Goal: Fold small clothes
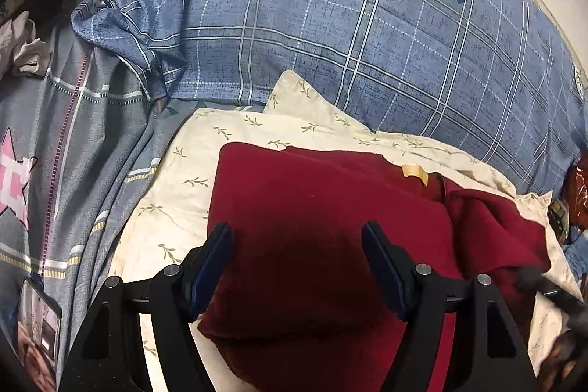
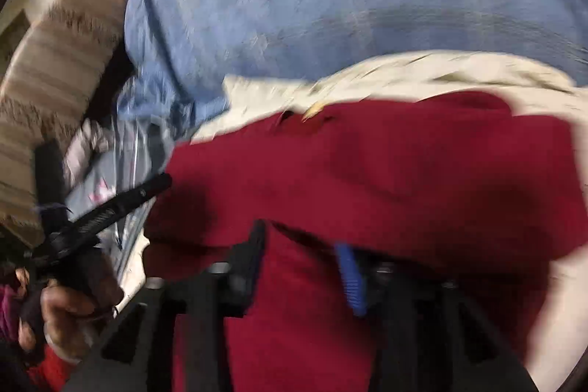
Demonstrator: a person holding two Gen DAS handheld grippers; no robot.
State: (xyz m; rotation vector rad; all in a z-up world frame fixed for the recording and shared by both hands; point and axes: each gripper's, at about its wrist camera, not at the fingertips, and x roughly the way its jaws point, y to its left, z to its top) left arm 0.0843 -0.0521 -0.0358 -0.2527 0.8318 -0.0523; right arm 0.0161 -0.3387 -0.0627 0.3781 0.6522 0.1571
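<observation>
Left gripper (image 1: 296, 269) open above red garment (image 1: 323, 208); left edge folded.

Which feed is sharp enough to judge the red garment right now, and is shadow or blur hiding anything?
Left wrist view: sharp; the open left hand-held gripper casts a dark shadow on the red garment, fisheye bending the blue plaid pillow. Right wrist view: heavy motion blur smears the garment and the right hand-held gripper, so its grip is unreadable.

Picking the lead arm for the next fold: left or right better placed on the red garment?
Probably right. The right gripper has red garment cloth between its fingers, though blur hides whether they are shut. The left gripper hovers open above the garment, holding nothing.
</observation>
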